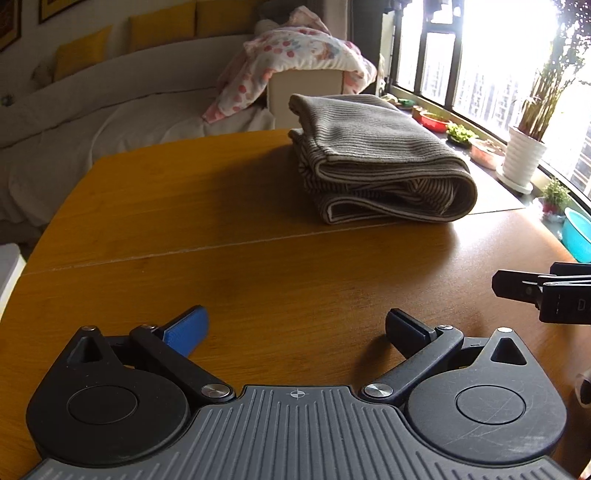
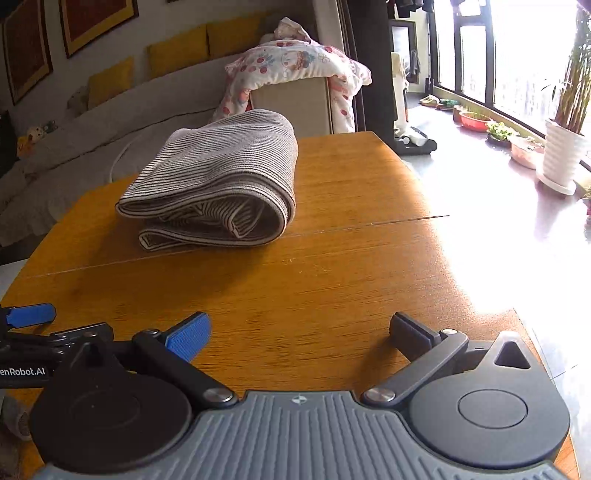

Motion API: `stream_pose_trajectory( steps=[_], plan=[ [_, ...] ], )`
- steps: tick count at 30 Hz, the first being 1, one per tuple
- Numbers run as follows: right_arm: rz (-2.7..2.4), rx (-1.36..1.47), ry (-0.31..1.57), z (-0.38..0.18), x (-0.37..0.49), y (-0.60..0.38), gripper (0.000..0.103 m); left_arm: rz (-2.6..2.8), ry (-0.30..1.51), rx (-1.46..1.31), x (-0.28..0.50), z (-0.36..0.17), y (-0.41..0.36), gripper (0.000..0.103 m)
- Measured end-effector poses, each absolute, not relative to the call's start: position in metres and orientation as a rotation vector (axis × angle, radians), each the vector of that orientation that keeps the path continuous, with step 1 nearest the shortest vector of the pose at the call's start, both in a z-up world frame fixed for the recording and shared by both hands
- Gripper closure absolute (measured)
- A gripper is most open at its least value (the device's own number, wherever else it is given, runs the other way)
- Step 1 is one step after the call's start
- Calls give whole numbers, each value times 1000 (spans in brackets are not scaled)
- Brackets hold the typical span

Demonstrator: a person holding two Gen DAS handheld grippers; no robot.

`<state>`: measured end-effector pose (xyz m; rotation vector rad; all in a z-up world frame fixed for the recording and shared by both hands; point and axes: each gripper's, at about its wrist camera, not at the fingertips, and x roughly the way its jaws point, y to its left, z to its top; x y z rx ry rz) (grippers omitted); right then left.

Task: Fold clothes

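— What stands around the wooden table [image 2: 332, 266]?

— Behind it, a long pale sofa [image 1: 122, 99] curves along the wall, with yellow cushions [image 2: 177, 55] on its back and framed pictures [image 2: 96, 18] above. A flowered quilt [image 2: 295, 62] is draped over a beige chair back [image 2: 291, 103] at the table's far edge.

— And the light?

— To the table's right, dark-framed windows [image 1: 461, 55] glare white. Beneath them stand a white ribbed plant pot [image 2: 561, 155] and a red bowl [image 2: 474, 120], on a glossy floor [image 2: 480, 177].

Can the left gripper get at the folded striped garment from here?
Probably yes: the left gripper is open and empty, and only bare table lies between it and the folded striped garment. Nothing blocks a straight approach.
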<state>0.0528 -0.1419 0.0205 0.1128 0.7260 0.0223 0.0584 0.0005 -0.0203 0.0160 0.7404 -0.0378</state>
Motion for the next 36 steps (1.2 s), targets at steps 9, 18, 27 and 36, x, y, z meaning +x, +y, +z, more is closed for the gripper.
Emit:
stream_pose_trajectory(
  steps=[9,18,27,36],
  plan=[
    [8,13,750,17,62,-133,0,1,731,9,63,-21,3,0],
    [9,15,747,17,62,-134,0,1,731,9,65,-20,2,0],
    [11,16,745,17,61,-135,0,0,730,10,65,-20,1,0],
    [11,17,744,16,61,-136,0,0,730,10,64,-20,1,0]
  ],
)
